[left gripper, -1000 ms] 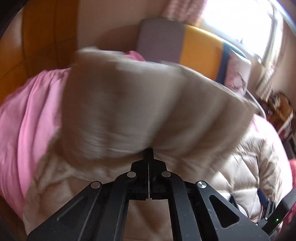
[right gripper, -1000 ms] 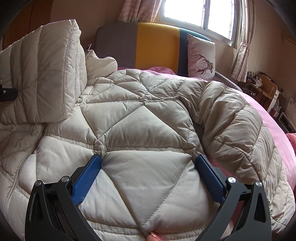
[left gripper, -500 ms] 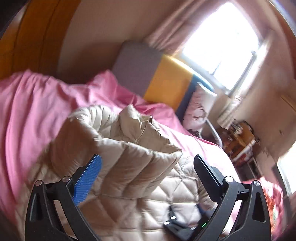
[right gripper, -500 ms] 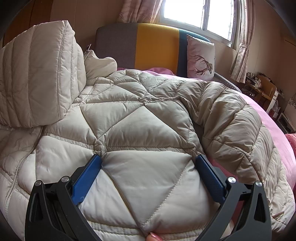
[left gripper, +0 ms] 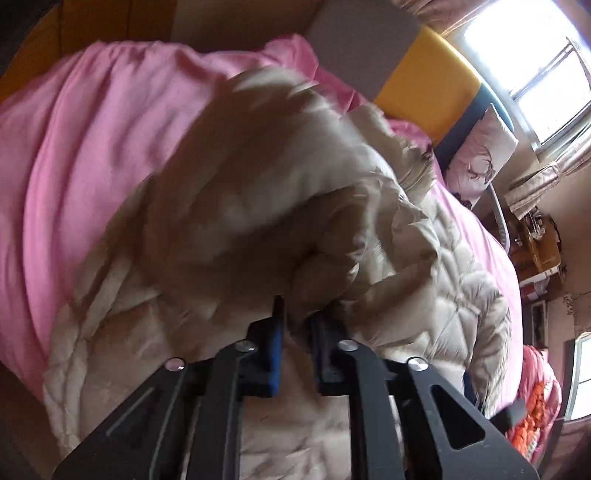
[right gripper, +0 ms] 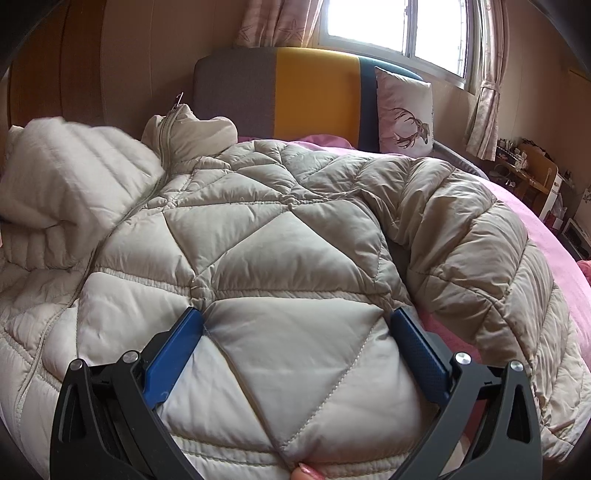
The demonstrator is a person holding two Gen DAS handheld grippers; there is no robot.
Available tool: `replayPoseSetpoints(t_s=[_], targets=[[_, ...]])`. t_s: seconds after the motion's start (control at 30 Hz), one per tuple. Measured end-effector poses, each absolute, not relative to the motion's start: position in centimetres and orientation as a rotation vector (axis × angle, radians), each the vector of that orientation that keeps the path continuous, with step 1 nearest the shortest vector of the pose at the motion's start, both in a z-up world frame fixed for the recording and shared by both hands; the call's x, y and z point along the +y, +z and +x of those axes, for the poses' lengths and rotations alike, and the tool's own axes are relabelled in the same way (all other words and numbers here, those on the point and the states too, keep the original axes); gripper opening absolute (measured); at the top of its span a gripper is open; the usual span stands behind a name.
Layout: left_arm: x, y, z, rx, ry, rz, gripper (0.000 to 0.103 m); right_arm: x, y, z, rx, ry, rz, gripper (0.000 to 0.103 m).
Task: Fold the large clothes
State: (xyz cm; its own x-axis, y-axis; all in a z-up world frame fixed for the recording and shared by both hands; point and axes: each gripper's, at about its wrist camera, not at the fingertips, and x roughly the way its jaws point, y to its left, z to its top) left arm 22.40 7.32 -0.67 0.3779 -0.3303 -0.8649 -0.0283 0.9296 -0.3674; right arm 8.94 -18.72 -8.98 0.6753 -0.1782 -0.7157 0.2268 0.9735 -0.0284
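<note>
A beige quilted down jacket (right gripper: pixel 280 251) lies spread on the bed, zip and collar (right gripper: pixel 177 129) toward the headboard. My left gripper (left gripper: pixel 297 325) is closing tight on a bunched fold of the jacket's sleeve (left gripper: pixel 258 192), and fabric fills the narrow gap between its blue pads. In the right wrist view that sleeve (right gripper: pixel 66 177) lies doubled over at the far left. My right gripper (right gripper: pixel 299 332) stands wide open, pads resting on the jacket's lower panel without pinching it. A person's fingertip (right gripper: pixel 304 474) shows at the bottom edge.
Under the jacket is a pink bedspread (left gripper: pixel 74 147). Behind it stands a grey, yellow and blue headboard (right gripper: pixel 314 92) with a deer-print pillow (right gripper: pixel 404 110). A window (right gripper: pixel 388 22) is above, a cluttered desk (right gripper: pixel 528 170) at the right and a wooden wall panel (right gripper: pixel 48 85) at the left.
The left gripper let go of the raised sleeve, opened wide, then closed again on a fold of the jacket. The sleeve dropped lower at the left. The right gripper kept still.
</note>
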Motion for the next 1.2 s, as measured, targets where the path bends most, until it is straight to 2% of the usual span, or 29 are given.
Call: replayPoseSetpoints(t_s=[0.1,0.3,0.43,0.47,0.53,0.57,0.6,0.73,0.83,0.97,1.03,1.2], targets=[[10.8,-0.7,22.4,1.222,-0.195,-0.197,0.01,-18.7,-9.0,9.0,0.799,-0.229,0.066,0.101],[15.8,2.9,27.0,1.078,0.046,0.334,0.01,-18.8,-9.2,9.0,0.801,-0.236,0.058,0.101],[19.8,1.7,31.9,0.988,0.33,0.654,0.012,-18.9,-9.2,9.0,0.801,-0.235,0.059,0.101],[21.0,1.1,33.1,0.989,0.397,0.707,0.016,-18.9,-9.1,9.0,0.8,-0.235,0.06,0.101],[23.4,0.4,34.9,0.997,0.498,0.758,0.038,-19.0,-9.1,9.1,0.799,-0.231,0.064,0.101],[24.7,0.4,35.4,1.006,0.537,0.743,0.071,-18.9,-9.1,9.1,0.797,-0.229,0.065,0.101],[26.1,0.2,35.5,1.005,0.573,0.724,0.094,-19.0,-9.2,9.1,0.796,-0.228,0.067,0.101],[31.4,0.7,33.4,1.014,0.714,0.597,0.094,-18.9,-9.2,9.2,0.798,-0.228,0.067,0.101],[32.2,2.9,29.9,0.906,0.698,0.404,0.094,-18.9,-9.2,9.1,0.812,-0.234,0.064,0.101],[28.1,4.2,23.7,0.701,0.422,0.194,0.094,-19.5,-8.4,8.7,0.838,-0.198,0.095,0.101],[25.9,3.9,21.2,0.676,0.261,0.138,0.094,-20.7,-7.3,7.1,0.799,-0.163,0.168,0.101],[19.2,-1.3,16.8,0.797,-0.061,0.101,0.094,-26.4,-6.5,3.6,0.85,-0.193,0.414,0.101]])
